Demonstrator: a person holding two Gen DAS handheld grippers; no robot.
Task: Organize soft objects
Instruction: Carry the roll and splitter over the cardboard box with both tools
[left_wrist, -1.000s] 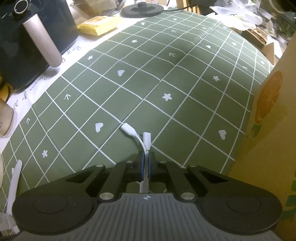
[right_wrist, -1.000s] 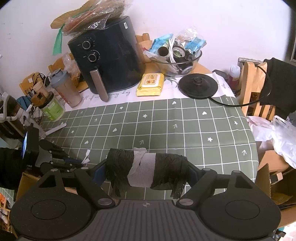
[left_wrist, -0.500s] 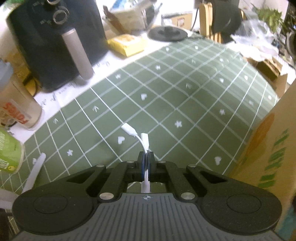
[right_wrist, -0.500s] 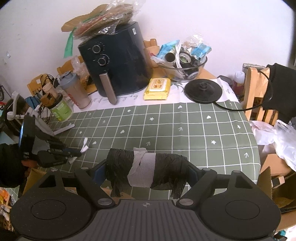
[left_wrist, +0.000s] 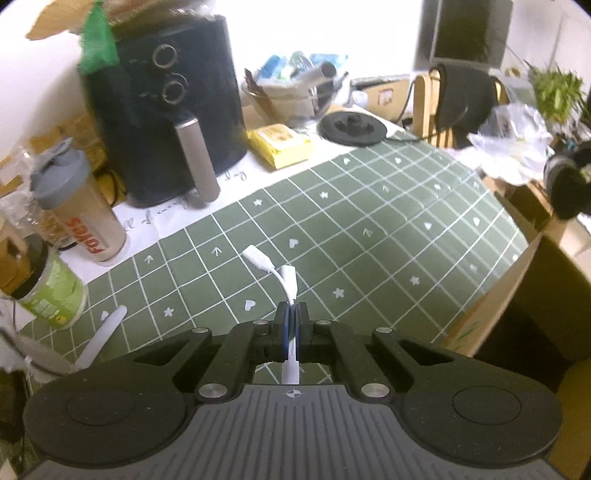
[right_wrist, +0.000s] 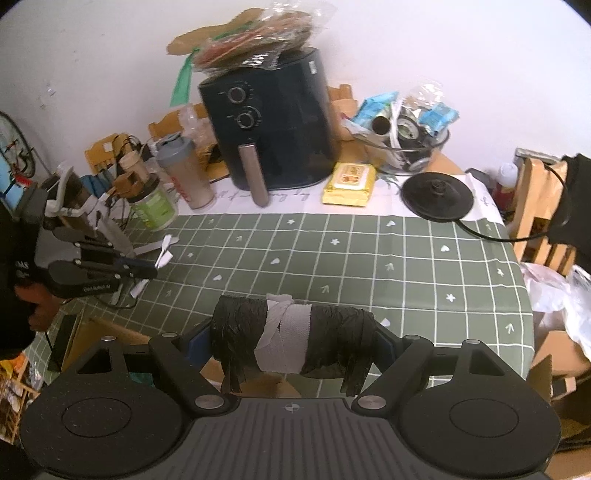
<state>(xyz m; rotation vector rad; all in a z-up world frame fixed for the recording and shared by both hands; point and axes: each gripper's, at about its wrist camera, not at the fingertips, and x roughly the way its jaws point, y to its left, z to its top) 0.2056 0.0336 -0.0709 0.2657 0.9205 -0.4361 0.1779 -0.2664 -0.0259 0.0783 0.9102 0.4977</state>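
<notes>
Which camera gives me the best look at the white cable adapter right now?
Left wrist: the white cable adapter sits close, pinched in the left claw. Right wrist shows it only small and far off, at that claw.

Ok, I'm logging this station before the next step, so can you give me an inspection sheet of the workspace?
Surface: green grid tablecloth, middle bare.
Job's things: white adapter cable and black roll with a white band, both held off the table.
Clutter: black air fryer, shaker bottle, green jar, yellow wipes pack, glass bowl of packets, kettle base, along the far edge.
Grippers: left hand-held gripper shut on the adapter cable; right hand-held gripper clamping the roll's ends.
Cables: kettle base cord trails off the table's right side.
Surroundings: cardboard box, wooden chair, white wall.
</notes>
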